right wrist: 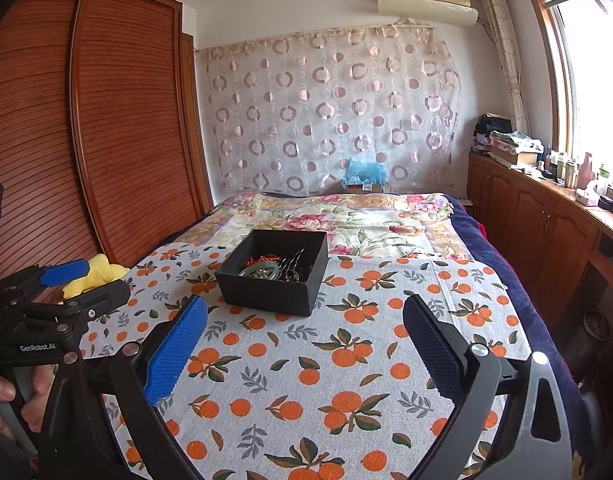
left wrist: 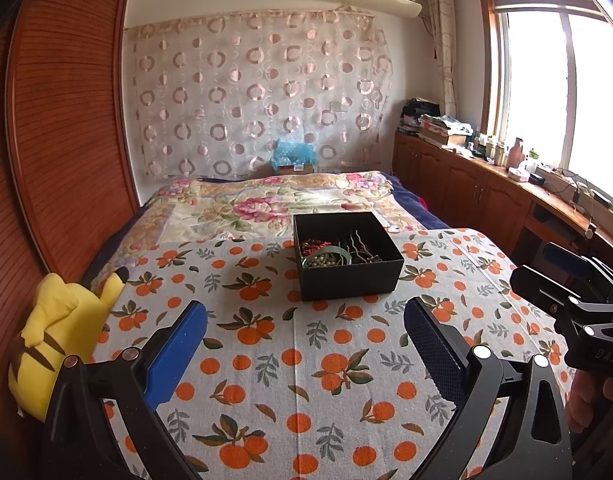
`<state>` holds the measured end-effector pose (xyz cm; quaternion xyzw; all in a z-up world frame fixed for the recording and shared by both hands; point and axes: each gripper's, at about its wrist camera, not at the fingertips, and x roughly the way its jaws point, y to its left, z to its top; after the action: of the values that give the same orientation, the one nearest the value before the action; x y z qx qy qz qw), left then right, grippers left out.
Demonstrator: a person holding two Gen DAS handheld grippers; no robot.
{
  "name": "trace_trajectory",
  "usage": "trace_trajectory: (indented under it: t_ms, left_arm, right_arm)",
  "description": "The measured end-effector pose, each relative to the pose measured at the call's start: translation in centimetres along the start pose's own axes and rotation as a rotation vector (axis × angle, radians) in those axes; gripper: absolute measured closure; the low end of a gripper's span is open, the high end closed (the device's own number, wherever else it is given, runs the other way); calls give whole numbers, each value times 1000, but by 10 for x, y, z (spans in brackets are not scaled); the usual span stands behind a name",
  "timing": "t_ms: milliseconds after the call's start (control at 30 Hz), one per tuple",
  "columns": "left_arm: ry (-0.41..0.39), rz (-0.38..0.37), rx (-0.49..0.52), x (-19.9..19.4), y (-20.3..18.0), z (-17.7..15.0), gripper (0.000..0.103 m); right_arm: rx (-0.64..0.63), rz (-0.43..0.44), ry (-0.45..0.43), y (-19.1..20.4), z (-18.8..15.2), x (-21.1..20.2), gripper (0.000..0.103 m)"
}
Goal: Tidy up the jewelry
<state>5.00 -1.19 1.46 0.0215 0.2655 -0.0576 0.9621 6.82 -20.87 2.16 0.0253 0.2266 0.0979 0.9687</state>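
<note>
A black open box (left wrist: 348,256) stands on the orange-print cloth (left wrist: 306,360) on the bed; it also shows in the right wrist view (right wrist: 274,272). Inside lie jewelry pieces: a red cord (left wrist: 312,246), a bead bracelet (left wrist: 326,258) and metal hairpins (left wrist: 360,246). My left gripper (left wrist: 304,328) is open and empty, hovering above the cloth short of the box. My right gripper (right wrist: 304,328) is open and empty too, to the right of the left one; it also shows in the left wrist view (left wrist: 546,270).
A yellow plush toy (left wrist: 62,336) lies at the cloth's left edge by the wooden wardrobe (left wrist: 66,120). A floral quilt (left wrist: 274,200) lies beyond the box. A wooden cabinet (left wrist: 486,188) with bottles runs under the window on the right.
</note>
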Motion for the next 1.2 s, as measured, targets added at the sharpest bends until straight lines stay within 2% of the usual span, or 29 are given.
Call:
trace_trajectory:
  t_ms: [1200]
  left_arm:
    - [-13, 3, -4, 0, -2, -1, 8]
  right_arm:
    - [3, 1, 2, -1, 0, 0, 4]
